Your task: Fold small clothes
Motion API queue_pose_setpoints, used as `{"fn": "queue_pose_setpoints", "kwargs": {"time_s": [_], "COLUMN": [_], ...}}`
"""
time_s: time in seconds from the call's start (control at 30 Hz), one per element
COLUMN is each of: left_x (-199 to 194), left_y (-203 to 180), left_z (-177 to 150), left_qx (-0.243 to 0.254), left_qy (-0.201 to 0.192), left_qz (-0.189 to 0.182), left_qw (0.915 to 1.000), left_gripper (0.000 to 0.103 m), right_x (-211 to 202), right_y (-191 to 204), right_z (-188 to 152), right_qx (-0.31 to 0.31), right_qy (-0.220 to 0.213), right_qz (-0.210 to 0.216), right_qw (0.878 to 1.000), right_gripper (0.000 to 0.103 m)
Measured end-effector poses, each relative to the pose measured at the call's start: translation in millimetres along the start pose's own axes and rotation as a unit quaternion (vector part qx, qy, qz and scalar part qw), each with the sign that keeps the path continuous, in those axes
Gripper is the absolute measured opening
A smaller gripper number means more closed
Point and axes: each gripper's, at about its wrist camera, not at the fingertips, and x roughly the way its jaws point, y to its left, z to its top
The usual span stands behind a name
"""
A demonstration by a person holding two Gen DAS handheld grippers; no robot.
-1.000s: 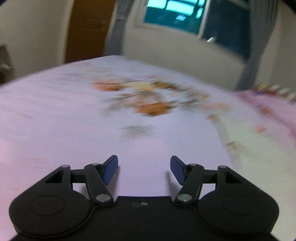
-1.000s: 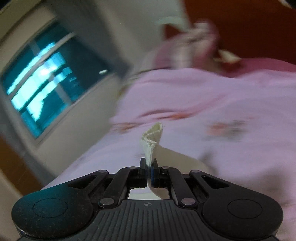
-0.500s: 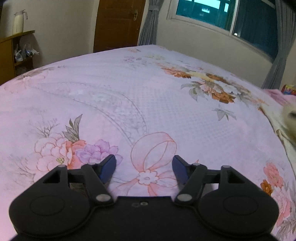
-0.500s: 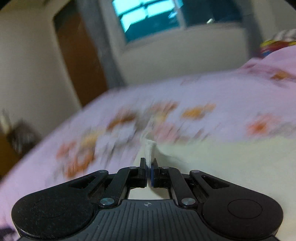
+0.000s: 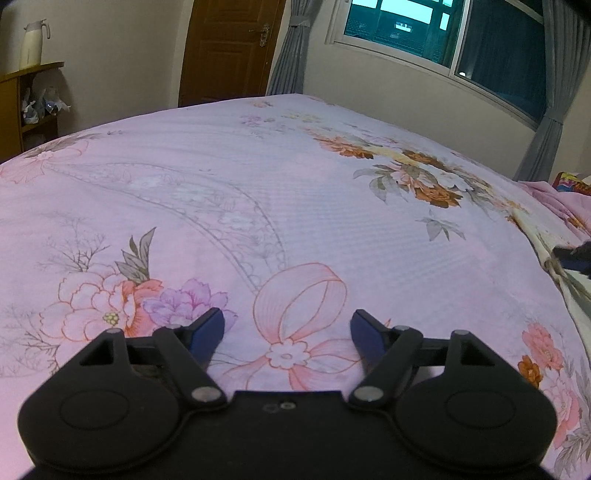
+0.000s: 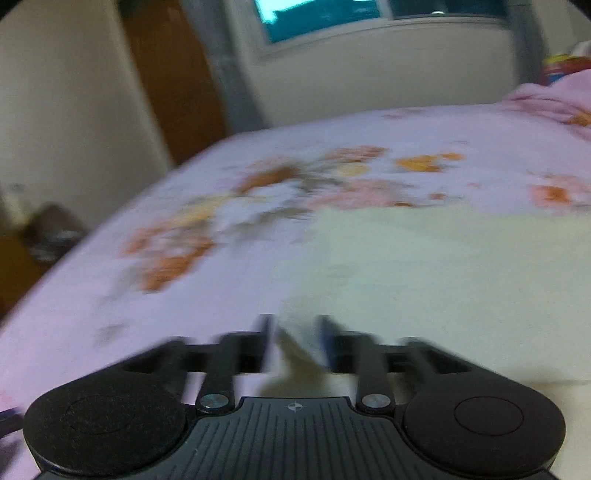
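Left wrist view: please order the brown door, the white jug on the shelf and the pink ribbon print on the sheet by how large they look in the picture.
1. brown door
2. pink ribbon print, though it is much nearer the camera, so this is picture size only
3. white jug

A home bedroom: a wide bed (image 5: 258, 206) under a pink floral sheet fills the room. Beyond the bed stand a wooden door (image 5: 229, 48), a curtained window (image 5: 443, 33), and a side shelf (image 5: 26, 103).
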Motion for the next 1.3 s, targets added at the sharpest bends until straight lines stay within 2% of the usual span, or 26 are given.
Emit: {"fn": "queue_pose_setpoints", "kwargs": {"time_s": [0.07, 0.17, 0.27, 0.3, 0.33, 0.37, 0.4, 0.43, 0.5, 0.57, 0.6, 0.63, 0.67, 0.83, 0.97, 1.03, 1.2, 1.23, 1.27, 1.3], "left_x": [-0.1, -0.5, -6.3, -5.1, -1.9, 1.9, 7.8, 17.1, 38.3, 52.4, 60.3, 67.7, 73.2, 102.2, 116.7, 119.6, 120.0, 123.8, 126.6, 128.0], "left_y": [-0.6, -13.5, -38.1, -51.6, -70.4, -87.9, -106.6, -129.2, -176.8, -215.8, -235.6, -249.4, -260.3, -286.3, -281.2, -283.2, -286.3, -287.5, -288.5, -289.9], "left_z": [1.1, 7.7, 14.4, 17.8, 22.1, 25.3, 28.9, 33.0, 37.9, 38.6, 38.9, 37.8, 34.9, 34.9, 35.5, 39.2, 45.9, 47.0, 48.4, 50.5], "left_qx": [0.003, 0.022, 0.008, 0.008, 0.012, 0.017, 0.024, 0.035, 0.060, 0.076, 0.081, 0.073, 0.061, 0.005, -0.043, -0.057, -0.062, -0.063, -0.064, -0.063], "left_qy": [0.002, 0.007, -0.010, -0.018, -0.026, -0.032, -0.034, -0.028, -0.007, 0.004, 0.016, 0.032, 0.043, 0.081, 0.099, 0.089, 0.075, 0.079, 0.079, 0.080], "left_qz": [0.002, 0.010, -0.046, -0.064, -0.086, -0.103, -0.123, -0.142, -0.170, -0.195, -0.212, -0.229, -0.240, -0.279, -0.292, -0.302, -0.298, -0.293, -0.295, -0.295], "left_qw": [1.0000, 0.9997, 0.9989, 0.9978, 0.9959, 0.9941, 0.9916, 0.9889, 0.9836, 0.9778, 0.9739, 0.9703, 0.9678, 0.9567, 0.9502, 0.9475, 0.9496, 0.9507, 0.9500, 0.9501], "left_gripper": [0.077, 0.073, 0.072, 0.072, 0.071, 0.065, 0.050, 0.002, 0.004, 0.005, 0.009, 0.025, 0.032, 0.022, 0.022, 0.022, 0.022, 0.018, 0.008, 0.008], "right_x": [-28.5, -75.5, -130.5, -148.9, -167.5, -183.8, -196.2, -207.8, -223.8, -226.7, -227.1, -226.5, -223.9, -204.6, -192.8, -195.3, -198.3, -197.3, -196.7, -194.4], "right_y": [3.2, -24.3, -72.5, -92.9, -116.0, -138.5, -155.8, -172.7, -199.2, -213.2, -219.1, -225.1, -229.4, -245.2, -254.5, -260.9, -268.2, -269.6, -270.7, -271.0], "right_z": [-5.7, -11.7, -17.9, -20.6, -23.5, -26.6, -28.8, -31.0, -33.8, -33.1, -33.4, -33.8, -33.6, -32.2, -35.5, -38.7, -37.8, -37.1, -36.7, -34.4], "right_qx": [-0.007, 0.014, 0.018, 0.032, 0.051, 0.070, 0.081, 0.095, 0.115, 0.111, 0.119, 0.131, 0.137, 0.190, 0.215, 0.238, 0.255, 0.258, 0.261, 0.265], "right_qy": [-0.033, -0.058, -0.087, -0.096, -0.102, -0.106, -0.109, -0.112, -0.113, -0.099, -0.097, -0.097, -0.096, -0.090, -0.084, -0.093, -0.099, -0.095, -0.092, -0.090], "right_qz": [0.001, -0.002, -0.076, -0.099, -0.121, -0.145, -0.169, -0.190, -0.203, -0.206, -0.198, -0.182, -0.166, -0.095, -0.081, -0.072, -0.066, -0.066, -0.064, -0.061], "right_qw": [0.999, 0.998, 0.993, 0.990, 0.986, 0.981, 0.976, 0.971, 0.966, 0.967, 0.968, 0.970, 0.972, 0.973, 0.970, 0.964, 0.960, 0.959, 0.959, 0.958], "right_gripper": [0.048, 0.048, 0.046, 0.040, 0.025, 0.013, 0.012, 0.012, 0.012, 0.012, 0.012, 0.012, 0.012, 0.012, 0.012, 0.012, 0.013, 0.013, 0.013, 0.014]}}
